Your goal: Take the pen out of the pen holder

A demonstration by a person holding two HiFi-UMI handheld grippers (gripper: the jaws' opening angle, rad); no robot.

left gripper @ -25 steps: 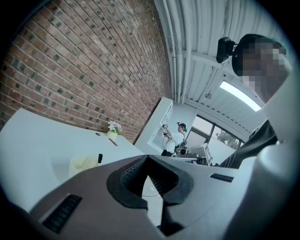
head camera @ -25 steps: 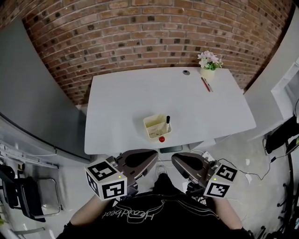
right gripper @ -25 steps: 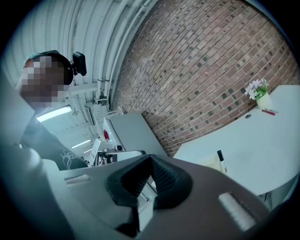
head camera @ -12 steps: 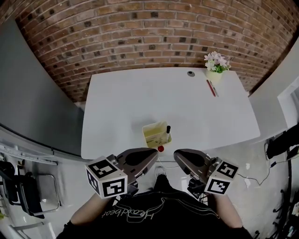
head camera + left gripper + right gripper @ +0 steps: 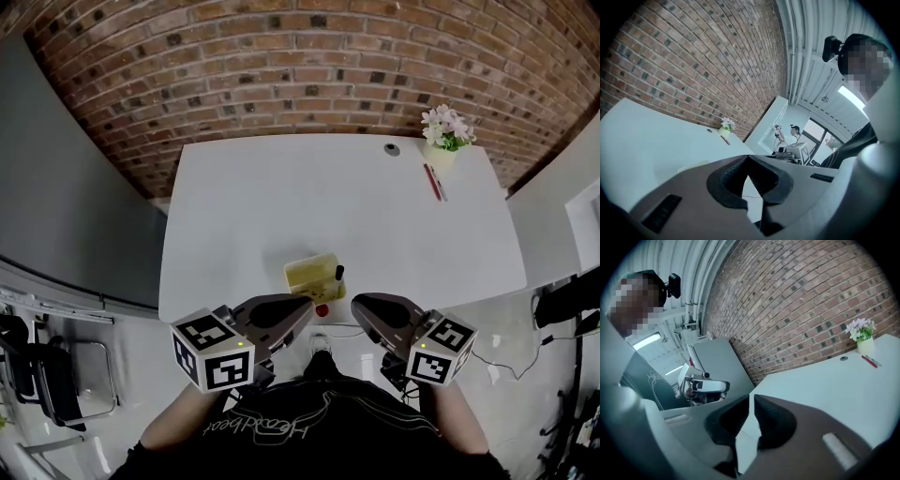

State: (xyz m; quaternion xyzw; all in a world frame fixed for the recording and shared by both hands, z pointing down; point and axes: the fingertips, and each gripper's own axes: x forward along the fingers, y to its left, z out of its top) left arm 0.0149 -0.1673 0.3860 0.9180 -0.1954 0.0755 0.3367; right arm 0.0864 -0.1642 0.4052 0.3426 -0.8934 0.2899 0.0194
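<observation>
Standing in the right side of the yellow holder [image 5: 309, 276], the black pen [image 5: 338, 274] pokes up above the rim, with neither gripper touching it. The holder sits near the front edge of the white worktop [image 5: 281, 206], and a small red thing [image 5: 322, 310] lies just beside its near wall.

The left gripper [image 5: 310, 306] and right gripper [image 5: 355, 303] are held side by side in front of the person's chest, just short of the worktop's edge. Their tips angle in toward the holder and their marker cubes sit out at the back. The left fingers [image 5: 726, 183] are pressed together with nothing between them. The right fingers [image 5: 776, 425] are all but together, a thin slit between the tips, also empty.

At the worktop's far right are a flower pot [image 5: 445, 141], a red pen [image 5: 433, 183] and a small round disc [image 5: 391, 149]. A brick wall [image 5: 281, 75] runs behind, a grey panel [image 5: 66, 187] flanks the left, and a chair [image 5: 56, 384] stands on the floor.
</observation>
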